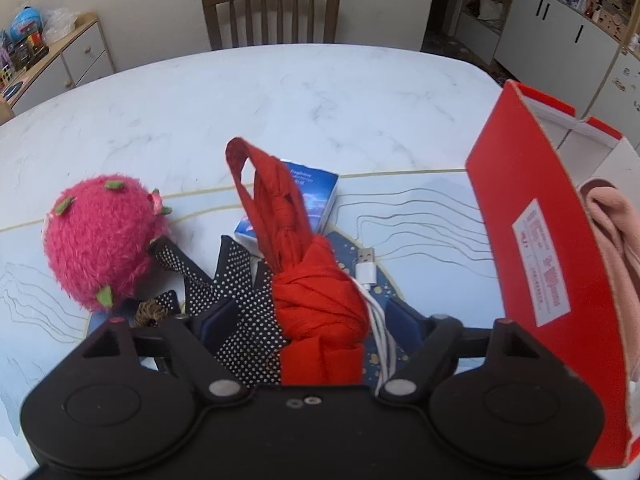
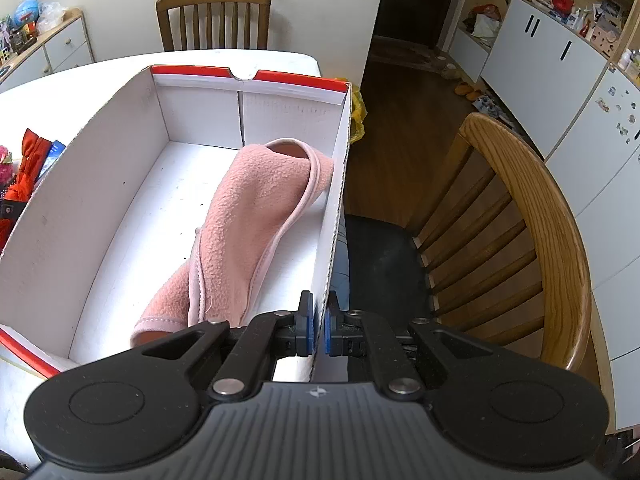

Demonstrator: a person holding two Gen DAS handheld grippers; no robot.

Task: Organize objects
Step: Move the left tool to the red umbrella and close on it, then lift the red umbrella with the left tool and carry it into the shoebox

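A red knotted cloth [image 1: 316, 300] joined to black polka-dot fabric [image 1: 240, 280] lies between the jaws of my left gripper [image 1: 310, 316]. The jaws stand open around it, and a white USB cable [image 1: 366, 268] runs beside the right finger. To the right stands a red shoe box [image 1: 532, 200] with a white inside [image 2: 100, 184]. A pink fleece cloth [image 2: 256, 208] lies in it. My right gripper [image 2: 319, 320] is shut on the box's near right wall, with the cardboard edge pinched between the blue pads.
A pink plush dragon fruit [image 1: 100, 240] sits left of the cloth, and a blue tissue pack [image 1: 316, 196] lies behind it on a patterned mat [image 1: 420, 220]. The marble table [image 1: 280, 92] stretches beyond. One wooden chair [image 1: 272, 12] stands at the far side, another [image 2: 540, 208] right of the box.
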